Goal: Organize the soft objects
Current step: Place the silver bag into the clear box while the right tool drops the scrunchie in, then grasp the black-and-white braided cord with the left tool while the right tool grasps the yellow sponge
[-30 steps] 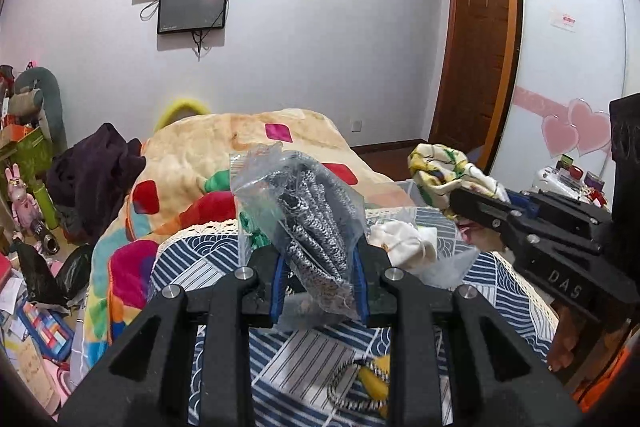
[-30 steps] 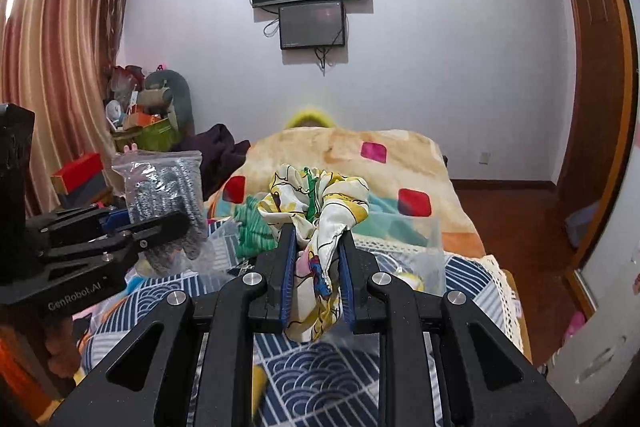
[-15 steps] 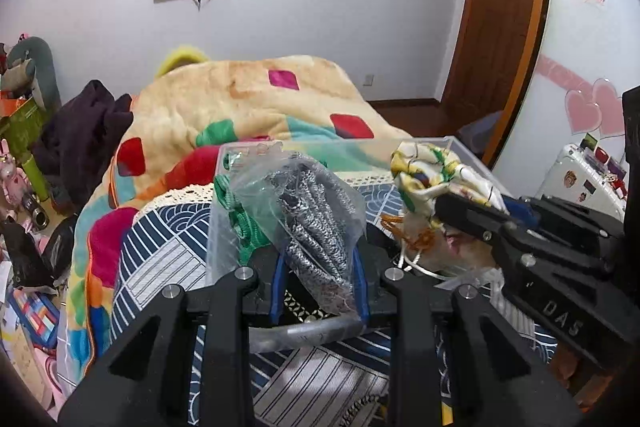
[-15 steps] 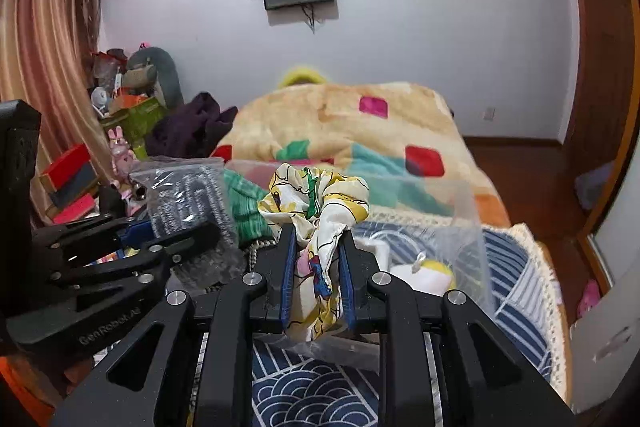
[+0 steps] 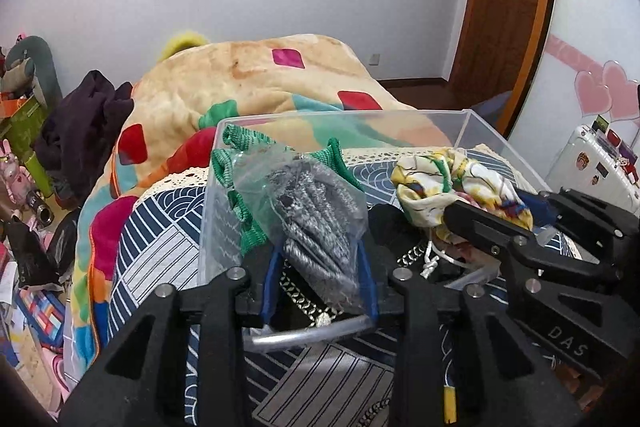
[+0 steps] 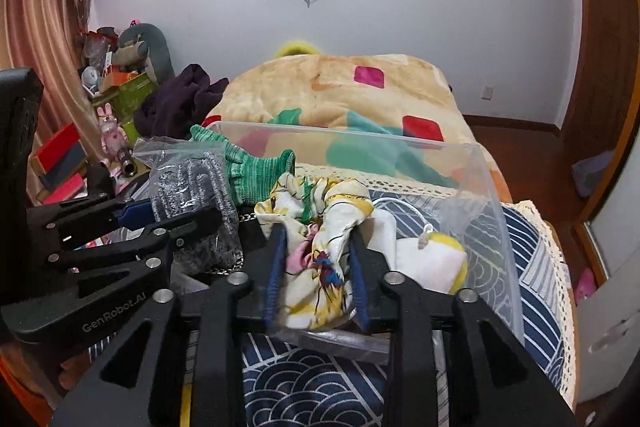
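Left tool [image 5: 320,263] pinches a clear-bagged grey knit [image 5: 316,223]

Glossy clear plastic bin [image 6: 492,187], crinkly plastic bag [image 5: 280,179], silky printed cloth [image 6: 320,267].

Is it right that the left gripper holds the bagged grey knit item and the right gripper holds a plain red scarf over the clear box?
Not quite. The right gripper holds a floral white-and-yellow scarf, as the right wrist view shows. The left gripper holds the bagged grey knit item over the clear box.
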`<state>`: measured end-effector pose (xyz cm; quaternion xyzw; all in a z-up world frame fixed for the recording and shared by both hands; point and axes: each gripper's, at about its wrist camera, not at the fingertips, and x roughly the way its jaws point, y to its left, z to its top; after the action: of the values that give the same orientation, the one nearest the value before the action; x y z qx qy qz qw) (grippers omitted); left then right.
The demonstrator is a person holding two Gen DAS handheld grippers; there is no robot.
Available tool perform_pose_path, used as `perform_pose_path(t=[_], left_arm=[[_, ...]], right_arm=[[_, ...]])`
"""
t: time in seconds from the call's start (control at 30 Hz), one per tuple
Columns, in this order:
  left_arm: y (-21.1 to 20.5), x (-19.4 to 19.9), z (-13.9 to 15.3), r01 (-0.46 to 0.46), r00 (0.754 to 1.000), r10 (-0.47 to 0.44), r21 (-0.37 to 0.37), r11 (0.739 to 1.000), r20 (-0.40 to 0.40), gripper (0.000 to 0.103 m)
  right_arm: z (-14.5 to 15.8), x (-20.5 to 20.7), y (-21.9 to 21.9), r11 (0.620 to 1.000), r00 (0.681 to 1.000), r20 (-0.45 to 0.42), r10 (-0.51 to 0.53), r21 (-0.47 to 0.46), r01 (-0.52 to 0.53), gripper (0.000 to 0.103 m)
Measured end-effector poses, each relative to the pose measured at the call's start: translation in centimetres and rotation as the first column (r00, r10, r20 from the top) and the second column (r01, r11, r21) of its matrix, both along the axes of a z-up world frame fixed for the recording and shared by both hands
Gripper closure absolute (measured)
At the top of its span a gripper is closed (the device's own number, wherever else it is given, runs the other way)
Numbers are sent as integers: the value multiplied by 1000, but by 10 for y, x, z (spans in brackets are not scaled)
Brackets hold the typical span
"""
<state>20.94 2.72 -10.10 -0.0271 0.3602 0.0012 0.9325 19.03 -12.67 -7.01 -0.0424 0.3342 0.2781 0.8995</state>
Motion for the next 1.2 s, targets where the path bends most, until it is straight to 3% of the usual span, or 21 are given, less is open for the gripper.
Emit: perform_pose_path(t=[0.1, 0.2, 0.27, 0.47, 0.53, 0.6, 0.77, 1.13, 1.2], left_arm=[[2, -8, 4, -1, 1000, 1, -2, 1000, 17, 52], [4, -19, 9, -9, 999, 9, 0, 1000, 35, 47], [6, -26, 14, -8, 999, 9, -9, 1000, 47, 45], [10, -54, 29, -2, 996, 6, -40, 999, 94, 32], [10, -65, 32, 8, 994, -4, -36, 999, 107, 19], [11, -75, 31, 9, 994, -6, -27, 1000, 111, 14], [13, -91, 19, 26, 998, -24, -29, 999, 64, 14], [4, -110, -37, 60, 994, -60, -6, 998, -87, 14], [1, -109, -47, 59, 992, -58, -2, 998, -111, 20]], right_arm=[[4, -6, -4, 1000, 1000, 28, -11, -17, 11, 63], [7, -9, -8, 999, 998, 52, -20, -24, 21, 55], [11, -13, -12, 999, 997, 73, -31, -29, 33, 45], [25, -26, -25, 998, 990, 131, -59, -12, 61, 32], [29, -32, -32, 998, 988, 139, -60, 5, 60, 27], [31, -37, -34, 998, 988, 145, -60, 19, 58, 24], [26, -50, -35, 999, 992, 120, -24, 48, 19, 22], [-7, -72, -29, 1000, 998, 50, 29, -3, -29, 22], [-11, -73, -28, 999, 999, 33, 36, -4, -36, 22]])
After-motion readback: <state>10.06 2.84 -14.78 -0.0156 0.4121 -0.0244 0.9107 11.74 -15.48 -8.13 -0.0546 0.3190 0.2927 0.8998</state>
